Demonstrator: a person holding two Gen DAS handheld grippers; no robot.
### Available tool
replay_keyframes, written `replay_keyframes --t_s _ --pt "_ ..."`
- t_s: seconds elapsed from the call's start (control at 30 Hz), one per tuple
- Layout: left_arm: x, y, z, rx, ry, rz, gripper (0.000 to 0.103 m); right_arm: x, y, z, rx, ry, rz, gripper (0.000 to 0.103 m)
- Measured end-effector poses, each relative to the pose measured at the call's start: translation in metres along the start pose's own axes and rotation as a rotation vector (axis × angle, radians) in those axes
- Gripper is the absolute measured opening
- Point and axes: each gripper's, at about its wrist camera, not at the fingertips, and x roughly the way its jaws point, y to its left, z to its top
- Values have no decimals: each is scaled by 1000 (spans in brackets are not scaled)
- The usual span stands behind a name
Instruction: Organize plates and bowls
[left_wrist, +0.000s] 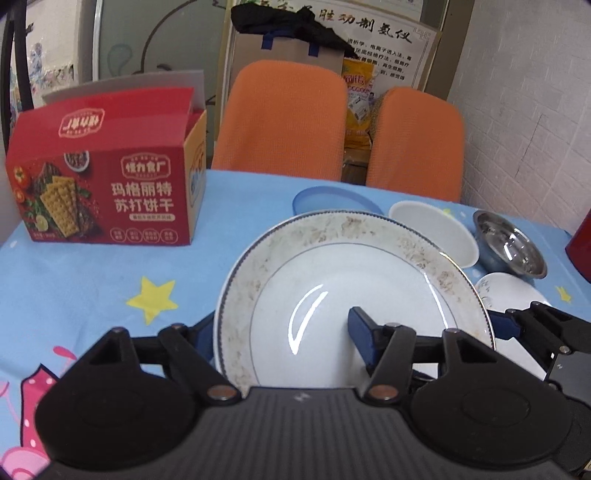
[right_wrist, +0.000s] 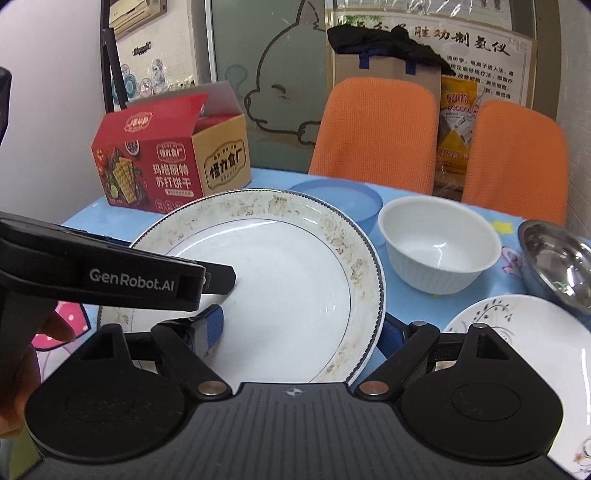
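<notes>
A large white plate with a faded floral rim (left_wrist: 332, 280) (right_wrist: 288, 273) hangs tilted above the blue tablecloth, held from two sides. My left gripper (left_wrist: 280, 325) is shut on its left rim, one finger under the edge and the other pad inside the dish. My right gripper (right_wrist: 303, 325) is shut on the right rim in the same way. Behind and right of it stand a blue bowl (right_wrist: 343, 199), a white bowl (right_wrist: 439, 243), a steel bowl (right_wrist: 557, 258) and a small plate with a black sprig pattern (right_wrist: 517, 350).
A red cracker box (left_wrist: 107, 184) stands open at the back left of the table (left_wrist: 92, 277). Two orange chair backs (left_wrist: 280, 122) line the far edge. A red object (left_wrist: 580, 251) sits at the right edge. A white brick wall closes the right side.
</notes>
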Motion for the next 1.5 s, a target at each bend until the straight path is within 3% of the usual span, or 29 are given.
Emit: replay_keyframes --t_s 0.2,0.43,0.6,0.83,1.13,1.2,1.3,1.5 --pt "-46 -12 -10 2 -32 -17 59 -44 12 -5 3 -45 -19 103" --pt "-87 -12 -58 -13 -23 -17 59 -78 38 -41 22 -17 17 103" --pt "-99 -5 -100 -44 20 -12 59 -94 56 -71 30 -3 26 103" --pt "-107 -6 -130 -41 34 -20 59 -105 66 -94 45 -17 4 103" --pt "-95 13 -140 -103 61 -70 65 -94 67 -104 34 0 -2 103" --pt "-106 13 -138 -99 14 -65 72 -103 59 -105 74 -40 -7 103" --pt "-127 14 -128 -100 -63 -78 72 -121 45 -103 142 -110 -9 103" --pt "-143 1 -110 -98 -111 -123 72 -131 26 -107 217 -118 1 103"
